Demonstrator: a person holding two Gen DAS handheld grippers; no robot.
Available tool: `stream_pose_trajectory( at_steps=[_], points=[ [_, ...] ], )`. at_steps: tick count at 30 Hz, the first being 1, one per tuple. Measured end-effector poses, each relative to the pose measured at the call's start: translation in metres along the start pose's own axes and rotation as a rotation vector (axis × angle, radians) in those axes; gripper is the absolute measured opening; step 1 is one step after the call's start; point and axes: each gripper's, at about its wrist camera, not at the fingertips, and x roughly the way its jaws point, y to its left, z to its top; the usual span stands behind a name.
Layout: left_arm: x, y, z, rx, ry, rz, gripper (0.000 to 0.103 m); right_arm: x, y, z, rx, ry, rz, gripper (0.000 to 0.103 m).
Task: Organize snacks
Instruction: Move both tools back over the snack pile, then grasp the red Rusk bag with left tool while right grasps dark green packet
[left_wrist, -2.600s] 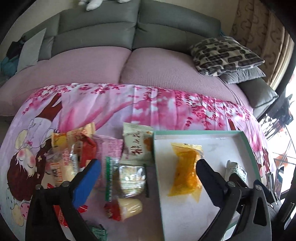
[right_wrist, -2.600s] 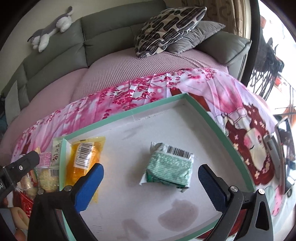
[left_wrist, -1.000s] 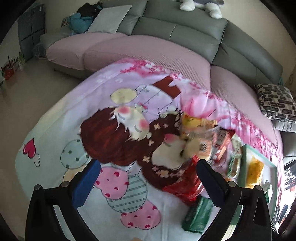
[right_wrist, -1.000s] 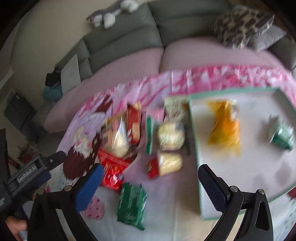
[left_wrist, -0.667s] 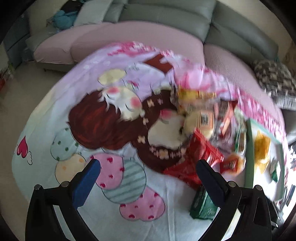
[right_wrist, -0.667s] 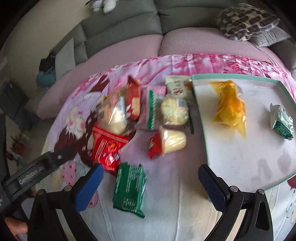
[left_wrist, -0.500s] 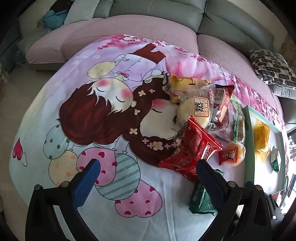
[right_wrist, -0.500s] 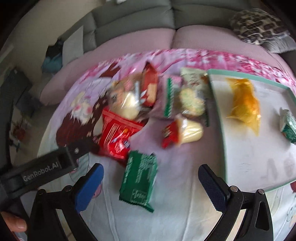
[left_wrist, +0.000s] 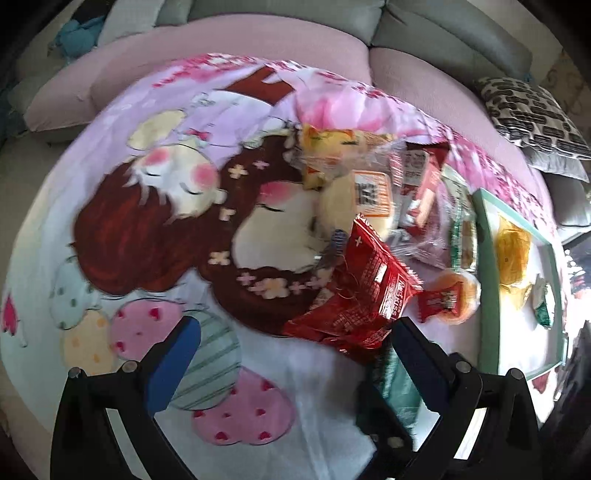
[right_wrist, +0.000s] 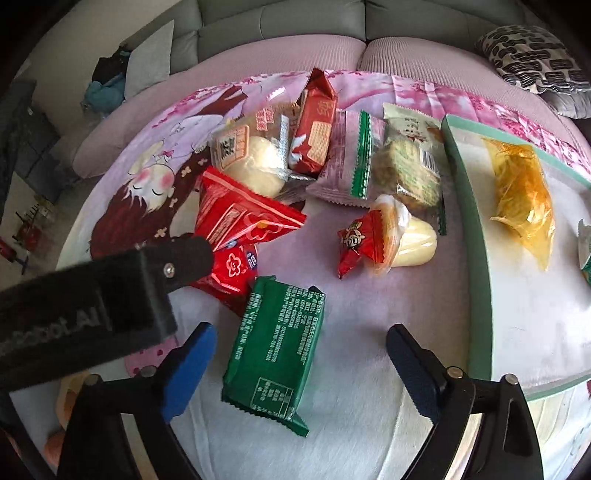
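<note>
Plainly, the coming move turns on the green packet (right_wrist: 274, 351): it lies flat between the spread fingers of the right tongs (right_wrist: 301, 354), a little left of their midline, its long axis running away from the camera and leaning slightly right. The right tongs are released and empty, and they are the nearer pair. The left tongs (left_wrist: 291, 354), also released and holding nothing, hang over bare cloth with the red bag (left_wrist: 360, 291) just ahead of their right finger; in that view the green packet (left_wrist: 397, 380) shows only as a blurred strip behind that finger. In my judgement a short drop and a squeeze across the packet's narrow width would take it, and it would then travel right to the tray (right_wrist: 476, 258).

The tray, green-rimmed with a pale floor, already holds a yellow bag (right_wrist: 522, 199) and a small green-and-white pack at the frame's right edge. The remaining snacks sit heaped beyond the green packet, among them a jelly cup (right_wrist: 388, 240).

Everything rests on a worktop under a cartoon-print cloth (left_wrist: 147, 206), soft and slightly rumpled. Behind it curves a sofa (right_wrist: 280, 26) with a patterned cushion (right_wrist: 532, 55).
</note>
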Motion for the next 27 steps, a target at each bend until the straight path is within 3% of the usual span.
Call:
stream_pose_trajectory(
  at_steps=[4,11,17,20,23,27],
  points=[
    [0.009,-0.009,0.005,0.021,0.029,-0.031,0.103,0.003,0.001,0.003,-0.018,-0.003,-0.014,0.093],
    [0.019,-0.03,0.012,0.087,0.042,0.013,0.103,0.0,-0.005,0.005,-0.008,-0.013,-0.026,0.091],
    [0.026,-0.03,0.019,0.053,0.039,0.054,0.099,-0.006,-0.007,0.003,-0.013,-0.023,-0.028,0.084],
    [0.031,-0.028,0.021,0.039,0.047,0.055,0.091,-0.008,-0.004,0.002,-0.012,-0.023,-0.029,0.078],
    [0.033,-0.024,0.019,0.032,0.062,0.038,0.076,-0.006,0.003,0.001,-0.027,-0.012,-0.025,0.071],
    [0.038,-0.028,0.021,0.046,0.074,0.021,0.063,-0.004,0.007,0.0,-0.045,-0.001,-0.028,0.069]
  ],
)
